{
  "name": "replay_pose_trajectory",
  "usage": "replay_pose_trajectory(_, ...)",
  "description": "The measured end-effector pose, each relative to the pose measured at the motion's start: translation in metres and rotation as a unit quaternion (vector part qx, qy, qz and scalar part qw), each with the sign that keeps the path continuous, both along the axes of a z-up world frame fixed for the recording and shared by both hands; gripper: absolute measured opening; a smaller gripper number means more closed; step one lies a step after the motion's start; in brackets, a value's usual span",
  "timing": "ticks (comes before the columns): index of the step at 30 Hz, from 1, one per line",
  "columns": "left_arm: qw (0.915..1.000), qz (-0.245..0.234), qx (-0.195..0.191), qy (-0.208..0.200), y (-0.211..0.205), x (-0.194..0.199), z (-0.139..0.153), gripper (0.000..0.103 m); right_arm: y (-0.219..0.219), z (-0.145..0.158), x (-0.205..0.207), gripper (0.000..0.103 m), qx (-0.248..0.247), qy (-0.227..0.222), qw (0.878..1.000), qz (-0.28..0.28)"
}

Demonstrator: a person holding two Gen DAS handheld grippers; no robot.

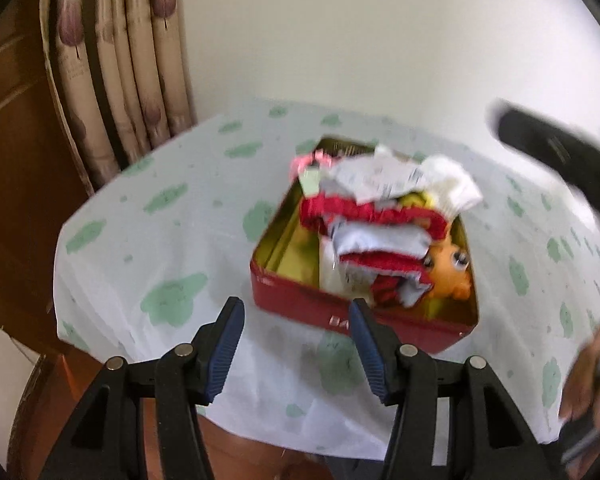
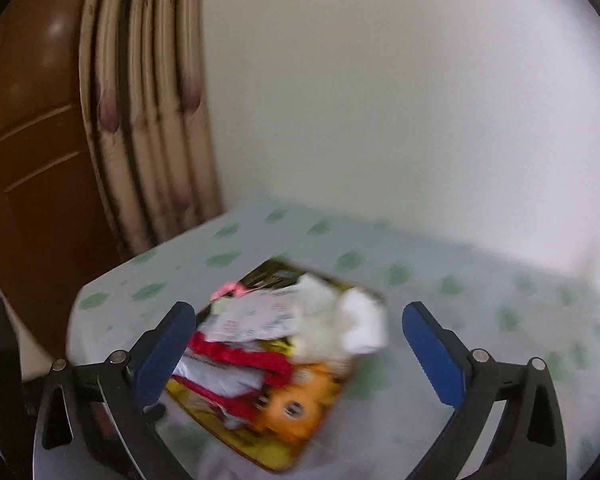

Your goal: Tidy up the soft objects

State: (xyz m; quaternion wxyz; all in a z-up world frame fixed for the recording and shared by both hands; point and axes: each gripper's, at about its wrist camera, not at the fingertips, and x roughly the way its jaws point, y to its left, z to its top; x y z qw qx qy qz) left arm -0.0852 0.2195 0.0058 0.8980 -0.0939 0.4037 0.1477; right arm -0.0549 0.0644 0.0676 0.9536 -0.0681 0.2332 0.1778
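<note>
**Tin packed full, both claws empty**

Left wrist view first: I'm looking down at a red rectangular tin [image 1: 300, 296] with rounded corners and a shiny gold inside, sitting on the desk [image 1: 160, 240], which wears a white cloth printed with pale green blotches. The tin is heaped with soft objects [image 1: 376, 216]: white crumpled fabric with small print on top, a plump white piece at the far right corner, red ruffled bands across the middle, a pink bit at the far left corner, and an orange plush face with big eyes [image 1: 452, 264] at the near right. My left claw [image 1: 296, 344] sits just short of the tin's near wall, its blue ribbed pads parted, nothing between them. The right claw [image 1: 556, 148] is a dark blur at the right edge, above the desk.

Right wrist view, badly smeared: same tin [image 2: 276, 452], gold floor showing at the near edge, same soft pile [image 2: 284, 332] spilling over the rim, orange face [image 2: 296, 404] nearest me. My right claw [image 2: 300, 356] stands spread wide, above the tin, gripping nothing. Beige pleated curtain [image 2: 148, 120] and brown wooden door [image 2: 32, 160] behind.
</note>
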Motion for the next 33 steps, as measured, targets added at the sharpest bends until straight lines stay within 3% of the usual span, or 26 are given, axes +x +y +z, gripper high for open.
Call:
replay_pose_trajectory(6,0.9973,-0.003,0.016,-0.071,-0.006,-0.015,0.023,0.056,-0.006,0.005,-0.044,0.103,-0.052,-0.036,0.997,-0.043)
replay_pose_trajectory(9,0.9933,-0.005,0.049,-0.105,-0.016,-0.026,0.037,0.056,-0.013,0.019,-0.062,0.103,-0.045,-0.055,0.997,-0.038)
replay_pose_trajectory(14,0.9858,-0.004,0.093,-0.140,-0.026,-0.046,0.061,0.056,-0.023,0.049,-0.101,0.103,-0.015,-0.148,0.986,-0.074)
replay_pose_trajectory(15,0.9833,-0.001,0.096,-0.155,-0.027,-0.053,0.067,0.059,-0.026,0.045,-0.106,0.103,-0.006,-0.166,0.982,-0.084)
replay_pose_trajectory(16,0.9817,0.000,0.097,-0.164,-0.027,-0.057,0.071,0.071,-0.028,0.036,-0.109,0.103,0.001,-0.173,0.981,-0.092)
replay_pose_trajectory(17,0.9801,0.002,0.101,-0.171,-0.028,-0.062,0.075,0.076,-0.030,0.027,-0.108,0.103,0.005,-0.158,0.983,-0.090)
replay_pose_trajectory(19,0.9765,0.009,0.113,-0.183,-0.028,-0.071,0.079,0.077,-0.027,0.014,-0.097,0.103,-0.016,-0.086,0.993,-0.084)
replay_pose_trajectory(20,0.9750,0.009,0.117,-0.189,-0.030,-0.076,0.081,0.077,-0.026,0.010,-0.096,0.103,-0.024,-0.076,0.993,-0.086)
replay_pose_trajectory(25,0.9747,-0.001,0.110,-0.195,-0.028,-0.082,0.079,0.077,-0.019,0.009,-0.113,0.103,-0.052,-0.127,0.984,-0.118)
replay_pose_trajectory(30,0.9798,-0.006,0.088,-0.180,-0.025,-0.079,0.072,0.077,-0.016,0.011,-0.125,0.103,-0.040,-0.139,0.983,-0.109)
replay_pose_trajectory(33,0.9814,-0.011,0.086,-0.171,-0.025,-0.077,0.070,0.077,-0.018,0.009,-0.124,0.103,-0.025,-0.123,0.986,-0.110)
